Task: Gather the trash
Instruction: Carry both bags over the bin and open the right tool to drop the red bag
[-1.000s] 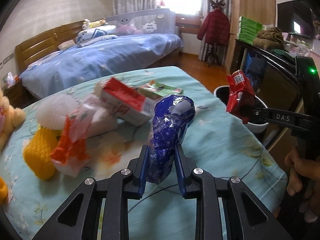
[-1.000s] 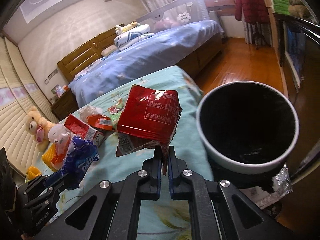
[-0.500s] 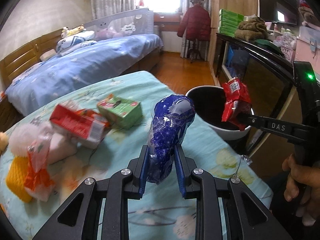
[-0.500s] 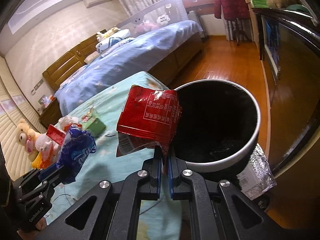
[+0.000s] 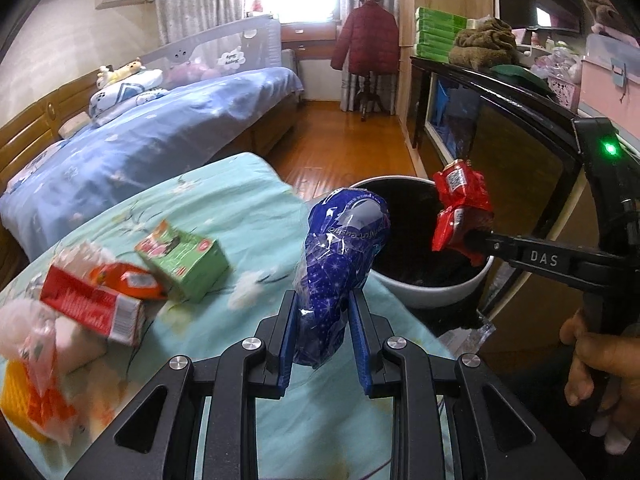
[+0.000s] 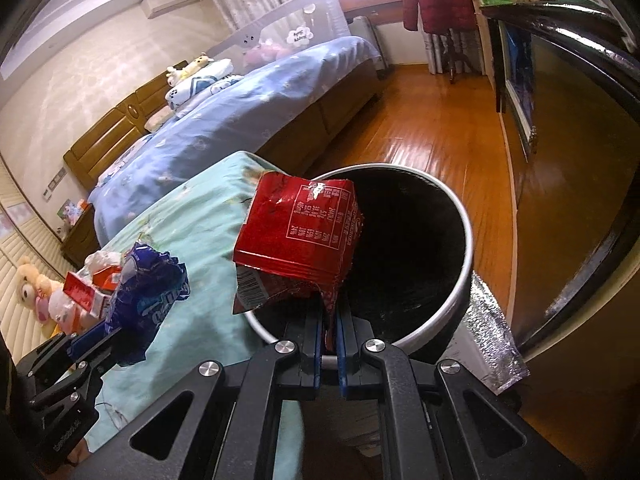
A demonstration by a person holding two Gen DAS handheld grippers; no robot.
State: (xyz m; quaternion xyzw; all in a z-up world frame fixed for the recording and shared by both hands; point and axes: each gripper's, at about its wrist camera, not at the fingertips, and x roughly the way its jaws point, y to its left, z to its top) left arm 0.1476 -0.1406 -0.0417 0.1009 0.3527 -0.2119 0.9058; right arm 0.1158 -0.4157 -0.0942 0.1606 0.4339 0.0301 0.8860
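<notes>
My left gripper is shut on a crumpled blue wrapper and holds it above the table's right edge, beside the bin. My right gripper is shut on a red snack packet and holds it over the near rim of the bin, a white-rimmed bin with a black liner. In the left wrist view the red packet hangs over the bin. The blue wrapper also shows in the right wrist view, left of the bin.
On the turquoise tablecloth lie a green carton, a red carton, an orange wrapper and a clear bag with orange print. A dark cabinet stands right of the bin. A bed lies behind.
Both grippers moved right toward the bin with their wrappers. The red packet now hangs over the bin's opening; the blue wrapper has come up to the bin's left rim.
</notes>
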